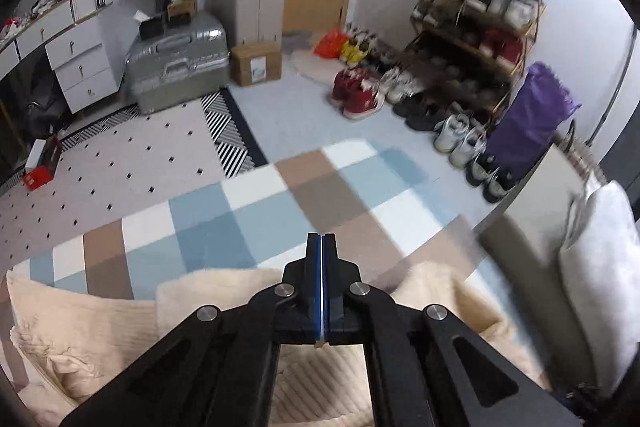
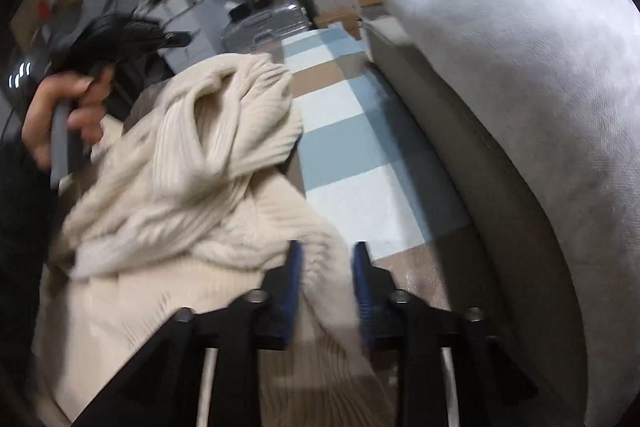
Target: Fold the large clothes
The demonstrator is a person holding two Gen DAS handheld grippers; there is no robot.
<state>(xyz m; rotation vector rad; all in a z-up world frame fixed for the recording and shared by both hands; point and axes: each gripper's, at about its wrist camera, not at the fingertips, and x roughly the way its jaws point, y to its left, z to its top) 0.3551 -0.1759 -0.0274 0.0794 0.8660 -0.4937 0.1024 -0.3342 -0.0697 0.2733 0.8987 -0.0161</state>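
Checked blanket [image 1: 256, 211] covered the bed; on it, beside the grey pillow [image 2: 520, 67], lay the cream sweater [image 2: 192, 155]. Left gripper [image 1: 322, 243] was closed and empty; right gripper [image 2: 327, 259] stood apart over the sweater's edge.

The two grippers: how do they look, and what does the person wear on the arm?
Both the left gripper and the right gripper have black angular linkage arms with round silver pivot bolts and blue pads on the fingers. The right one also shows two silver rods. The person's hand leads into a dark sleeve.
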